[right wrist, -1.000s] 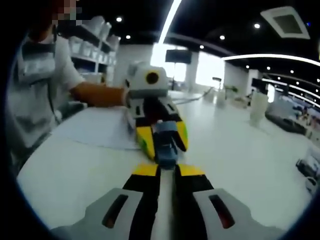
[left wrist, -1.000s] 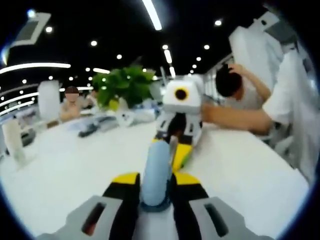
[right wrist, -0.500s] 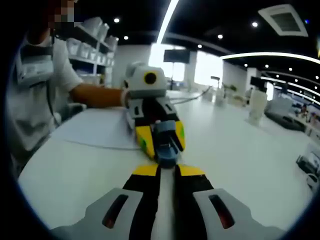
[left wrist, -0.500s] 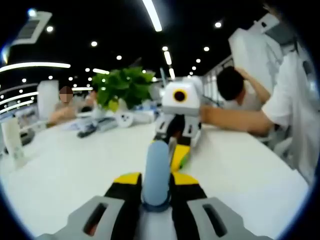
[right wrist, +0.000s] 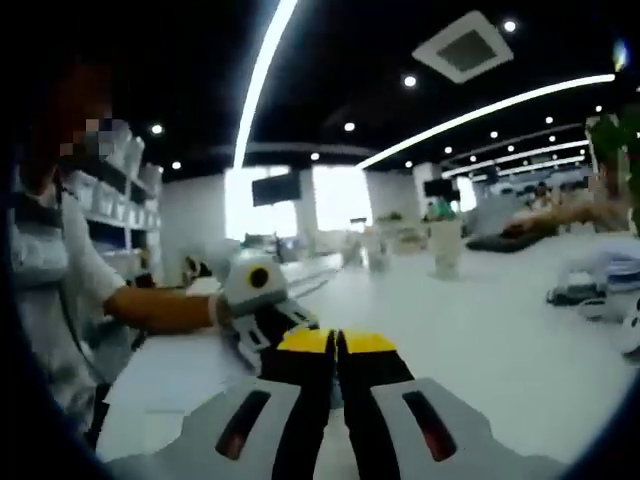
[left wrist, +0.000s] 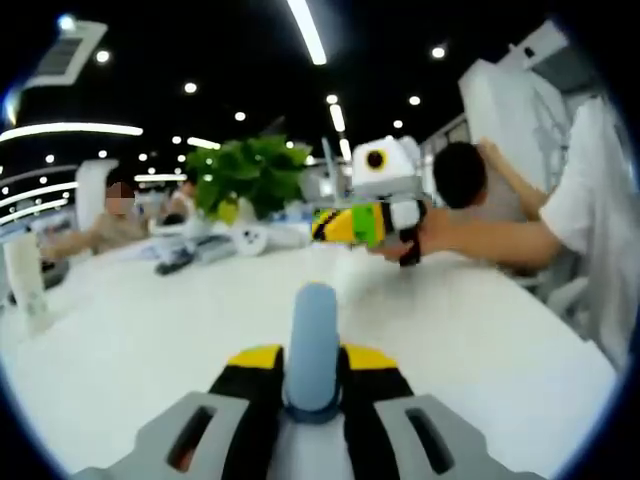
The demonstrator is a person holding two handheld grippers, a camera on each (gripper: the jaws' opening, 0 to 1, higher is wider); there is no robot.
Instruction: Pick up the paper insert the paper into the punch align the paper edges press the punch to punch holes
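Note:
A light blue punch point(left wrist: 312, 335) stands on the white table point(left wrist: 130, 350), and my left gripper point(left wrist: 312, 354) is shut on it, yellow tips on either side. My right gripper point(left wrist: 324, 226) hangs in the air beyond it, turned sideways in a person's hand point(left wrist: 405, 235), well clear of the punch. In the right gripper view, my right gripper point(right wrist: 336, 341) has its jaws shut with nothing between them. Just behind them lies the left gripper point(right wrist: 262, 322), whose tips are hidden. A white paper sheet point(right wrist: 185, 370) lies on the table under the left gripper.
A green plant point(left wrist: 250, 175), a remote-like object point(left wrist: 175, 265) and small items stand at the table's far side. A white cup point(left wrist: 25, 275) sits far left. People sit beyond the table. The person's body point(right wrist: 50, 300) is close on the left.
My right gripper has risen off the punch and swung sideways, so its view now looks across the room. The left gripper has stayed shut on the punch.

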